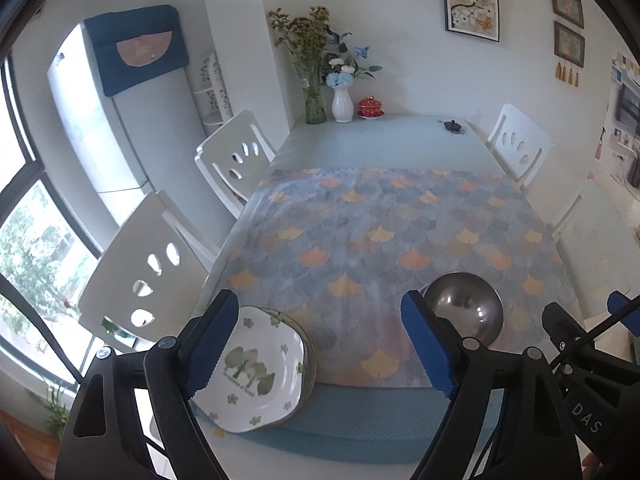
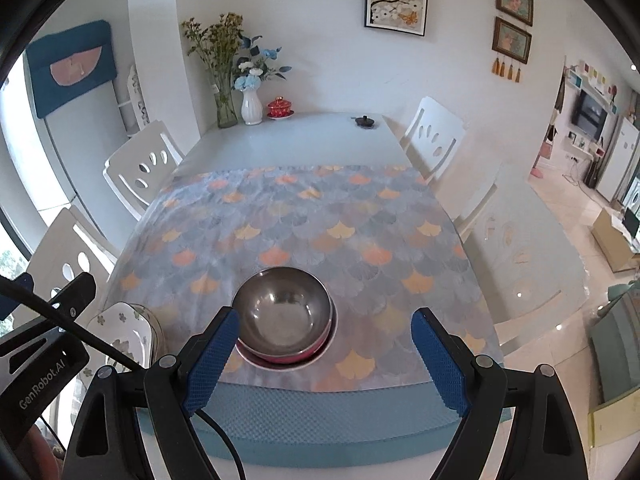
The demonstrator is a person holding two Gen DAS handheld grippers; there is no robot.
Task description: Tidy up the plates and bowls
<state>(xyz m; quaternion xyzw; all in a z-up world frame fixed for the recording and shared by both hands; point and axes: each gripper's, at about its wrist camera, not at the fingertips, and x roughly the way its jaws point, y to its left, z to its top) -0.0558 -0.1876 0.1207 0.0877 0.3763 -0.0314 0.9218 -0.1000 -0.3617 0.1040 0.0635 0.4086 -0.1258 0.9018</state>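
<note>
Left gripper (image 1: 324, 344) jaws wide apart, empty; plates (image 1: 256, 372) at 7 o'clock. Right gripper (image 2: 326, 360) same, bowls (image 2: 285, 318) at 11 o'clock.

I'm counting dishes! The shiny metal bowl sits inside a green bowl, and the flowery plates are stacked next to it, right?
Almost. The metal bowl sits inside a pink bowl, not green; the right wrist view shows it. The flowery plates are stacked beside it.
</note>
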